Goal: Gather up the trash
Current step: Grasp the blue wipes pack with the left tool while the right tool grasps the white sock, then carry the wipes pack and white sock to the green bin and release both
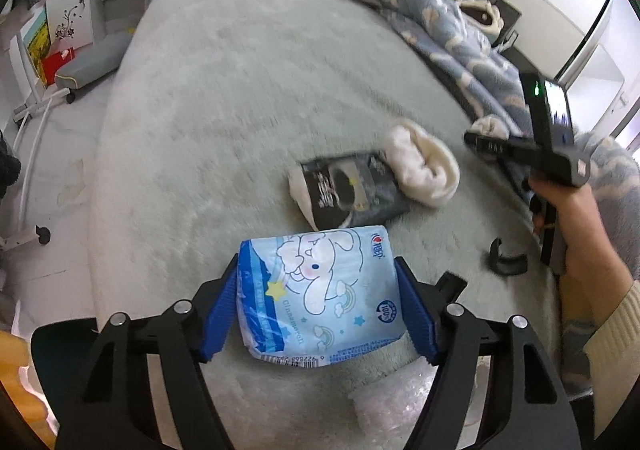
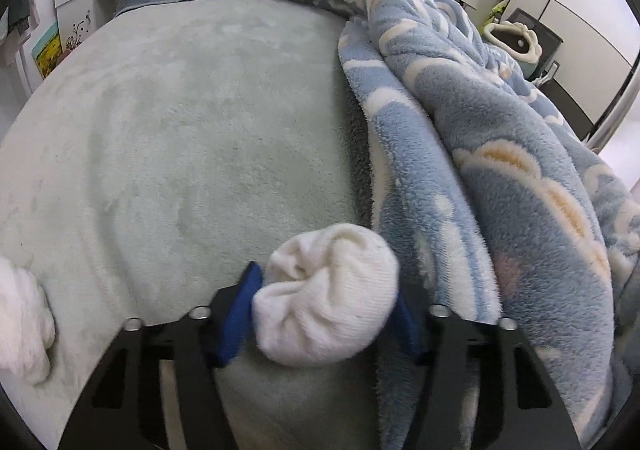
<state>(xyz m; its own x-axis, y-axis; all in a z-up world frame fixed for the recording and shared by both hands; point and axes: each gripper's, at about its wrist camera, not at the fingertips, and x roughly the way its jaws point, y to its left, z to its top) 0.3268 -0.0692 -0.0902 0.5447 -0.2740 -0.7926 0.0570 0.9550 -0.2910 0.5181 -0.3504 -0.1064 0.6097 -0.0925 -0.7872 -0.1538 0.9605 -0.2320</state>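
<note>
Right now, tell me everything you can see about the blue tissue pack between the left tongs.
The tissue pack is a soft, slightly squashed plastic-wrapped packet, light blue with a white cartoon dog, stars, rainbows and a darker striped band down one side; a barcode runs along its near edge. It sits between the left tongs, whose blue ribbed pads touch both its sides, over the pale green bed cover. A dark packet lies just beyond it.

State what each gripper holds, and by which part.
Left gripper: blue tissue pack, across its short sides. Right gripper: rolled white sock, across its middle.
</note>
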